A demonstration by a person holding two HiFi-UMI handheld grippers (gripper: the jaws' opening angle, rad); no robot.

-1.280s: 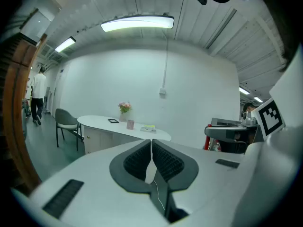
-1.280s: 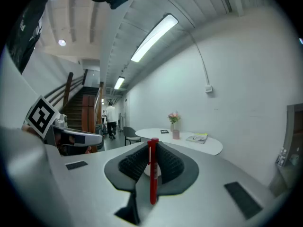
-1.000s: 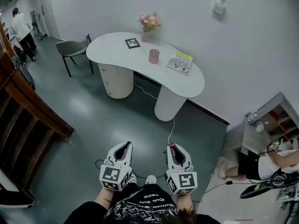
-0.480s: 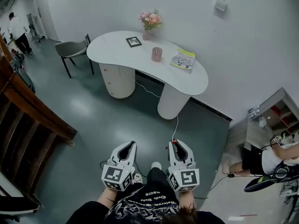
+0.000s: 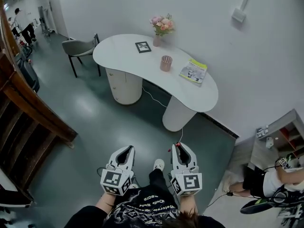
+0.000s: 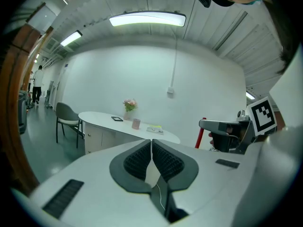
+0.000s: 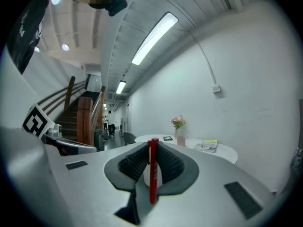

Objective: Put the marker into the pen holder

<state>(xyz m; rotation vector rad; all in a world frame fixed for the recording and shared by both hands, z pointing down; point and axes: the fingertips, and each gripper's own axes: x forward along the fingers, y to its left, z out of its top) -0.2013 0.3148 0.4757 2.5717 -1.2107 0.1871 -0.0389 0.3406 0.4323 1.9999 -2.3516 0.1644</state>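
our hands: both low before our body, side by side over the floor, the grippers pointing ahead at the desk, nearly level.
left gripper [image 5: 126, 150]: jaws pressed together, nothing between them.
right gripper [image 5: 179, 147]: clamped on the marker [image 7: 152, 169], which stands upright between the pads.
marker: red and slim, its top end just above the jaw tips; well apart from the desk.
floor [image 5: 95, 118]: dark grey and glossy, with a white cable [image 5: 150, 95] trailing under the desk.
desk [image 5: 118, 51]: white, kidney-shaped, on two round pedestals against the white wall.
pen holder [image 5: 165, 63]: pink cup, upright, near the desk's middle toward its front edge.
also on the desk: a small frame [image 5: 143, 46] and a vase of flowers [image 5: 161, 27] by the back edge, a booklet [image 5: 193, 71] at the right end.
room: a grey chair [image 5: 80, 49] at the desk's left end, a wooden stair rail [image 5: 28, 113] at the left.
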